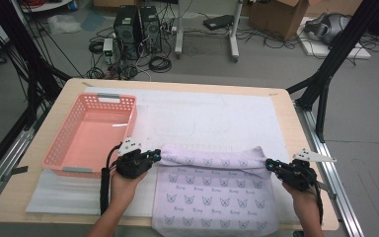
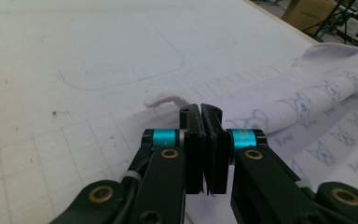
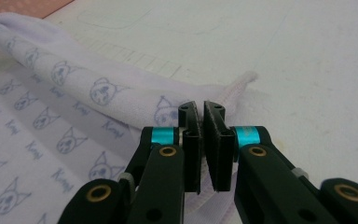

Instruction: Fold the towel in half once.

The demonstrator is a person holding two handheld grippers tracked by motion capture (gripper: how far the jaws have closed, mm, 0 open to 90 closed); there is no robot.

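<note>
I judge the lilac printed cloth (image 1: pixel 212 190), lying on the white mat (image 1: pixel 217 116) beside the pink basket (image 1: pixel 91 133), light and floppy, so my left gripper (image 1: pixel 156 156) and right gripper (image 1: pixel 270 164) pinch its far corners, jaws closed on the fabric.

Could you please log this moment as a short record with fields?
work: folding a cloth
cloth: pale lilac, cat-face print, far edge rolled over toward the person
left gripper: shut on the cloth's left corner
right gripper: shut on the cloth's right corner
basket: pink, left of the cloth, nothing in it
surface: white mat on a table
</note>
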